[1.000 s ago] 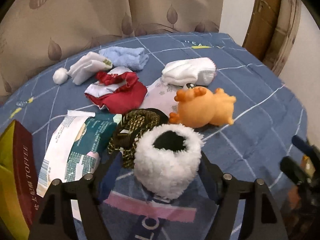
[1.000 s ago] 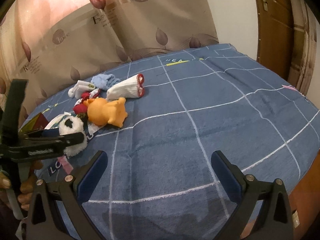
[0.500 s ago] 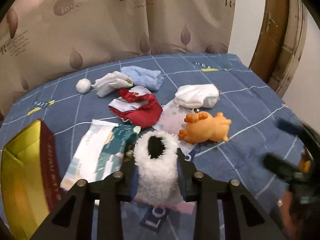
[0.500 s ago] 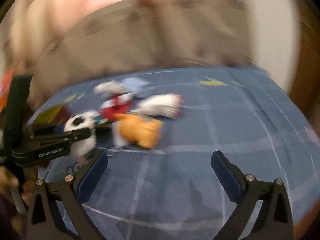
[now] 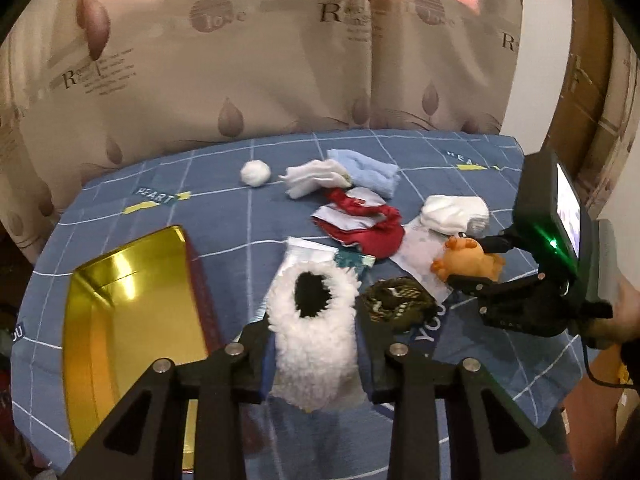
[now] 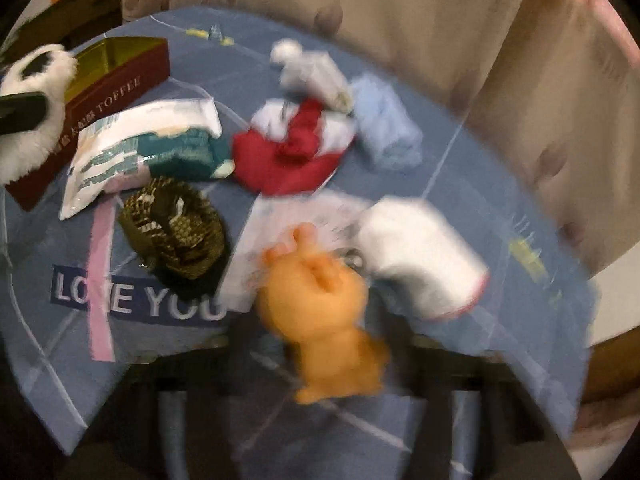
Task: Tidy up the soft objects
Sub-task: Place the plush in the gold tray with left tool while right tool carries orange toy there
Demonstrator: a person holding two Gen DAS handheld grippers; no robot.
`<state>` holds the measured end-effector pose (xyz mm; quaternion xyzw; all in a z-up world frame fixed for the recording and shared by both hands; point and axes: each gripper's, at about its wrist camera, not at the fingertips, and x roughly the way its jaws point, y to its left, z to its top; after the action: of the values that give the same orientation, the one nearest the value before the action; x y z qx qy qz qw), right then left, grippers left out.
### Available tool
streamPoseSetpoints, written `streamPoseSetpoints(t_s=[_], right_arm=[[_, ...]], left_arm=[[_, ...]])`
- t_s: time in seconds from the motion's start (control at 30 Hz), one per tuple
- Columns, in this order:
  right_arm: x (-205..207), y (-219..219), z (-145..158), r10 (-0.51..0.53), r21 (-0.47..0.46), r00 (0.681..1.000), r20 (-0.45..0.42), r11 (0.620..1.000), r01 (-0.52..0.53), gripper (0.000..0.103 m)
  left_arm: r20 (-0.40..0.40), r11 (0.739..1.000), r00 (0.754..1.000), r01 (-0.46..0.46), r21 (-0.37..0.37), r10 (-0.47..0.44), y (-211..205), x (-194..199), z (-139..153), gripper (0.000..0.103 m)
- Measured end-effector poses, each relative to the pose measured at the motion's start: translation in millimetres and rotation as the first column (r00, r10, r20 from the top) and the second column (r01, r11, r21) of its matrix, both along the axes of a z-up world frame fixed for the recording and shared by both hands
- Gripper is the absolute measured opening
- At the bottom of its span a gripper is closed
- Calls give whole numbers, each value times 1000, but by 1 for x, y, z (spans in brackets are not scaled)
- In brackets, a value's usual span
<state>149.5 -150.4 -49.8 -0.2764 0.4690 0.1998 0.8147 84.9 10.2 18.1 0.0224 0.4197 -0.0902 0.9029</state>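
My left gripper (image 5: 316, 344) is shut on a white fluffy slipper-like plush (image 5: 312, 320) with a black opening, held above the blue bedspread beside the gold tin (image 5: 120, 320). The plush (image 6: 28, 120) also shows at the left edge of the blurred right wrist view. An orange rubber toy animal (image 5: 460, 256) lies on a white sheet. My right gripper (image 5: 480, 264) is around it, jaws closing, with one finger against each side. In the right wrist view the orange toy (image 6: 328, 320) fills the centre and my own fingers are smeared dark shapes.
On the bed lie a white ball (image 5: 255, 173), a white sock (image 5: 312, 178), a light blue cloth (image 5: 368, 172), a red and white cloth (image 5: 360, 224), a folded white sock (image 5: 456, 212), a green-white packet (image 6: 140, 152) and a dark gold patterned band (image 5: 396, 300). A curtain hangs behind.
The left jaws shut on the fluffy plush, lifted it and moved back toward the tin. The right gripper swung from open bedspread over to the orange toy, rolled, and narrowed around it.
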Motion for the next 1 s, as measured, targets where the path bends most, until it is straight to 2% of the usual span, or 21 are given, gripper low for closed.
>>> streamPoseSetpoints(t_s=[0.1, 0.3, 0.47, 0.53, 0.6, 0.67, 0.77, 0.83, 1.0], right_arm=[[-4, 0, 4, -21, 9, 1000, 2, 1000, 21, 42], [-27, -9, 37, -69, 159, 998, 1, 985, 68, 41], [-50, -3, 63, -74, 287, 997, 7, 955, 69, 41], [-56, 4, 72, -70, 326, 998, 9, 943, 63, 41], [-60, 12, 82, -64, 365, 998, 6, 929, 57, 41], [-62, 22, 89, -48, 396, 999, 3, 917, 43, 41], [-63, 42, 97, -18, 436, 1000, -10, 900, 20, 41], [-66, 58, 102, 4, 447, 1000, 1, 895, -5, 41], [-57, 104, 112, 68, 526, 997, -26, 849, -44, 41]], left_arm=[[14, 999, 999, -32, 10, 32, 16, -3, 7, 33], [44, 992, 992, -123, 32, 122, 67, -3, 21, 34], [40, 969, 975, -222, 105, 219, 119, 15, 9, 34], [26, 963, 970, -242, 118, 241, 139, 27, 0, 38], [22, 951, 964, -266, 161, 266, 154, 41, -10, 42], [-7, 956, 967, -253, 151, 257, 168, 55, -20, 43], [-26, 957, 965, -255, 140, 261, 180, 69, -31, 53], [-41, 951, 959, -270, 153, 279, 186, 74, -38, 54], [-36, 950, 958, -278, 144, 285, 195, 74, -40, 58]])
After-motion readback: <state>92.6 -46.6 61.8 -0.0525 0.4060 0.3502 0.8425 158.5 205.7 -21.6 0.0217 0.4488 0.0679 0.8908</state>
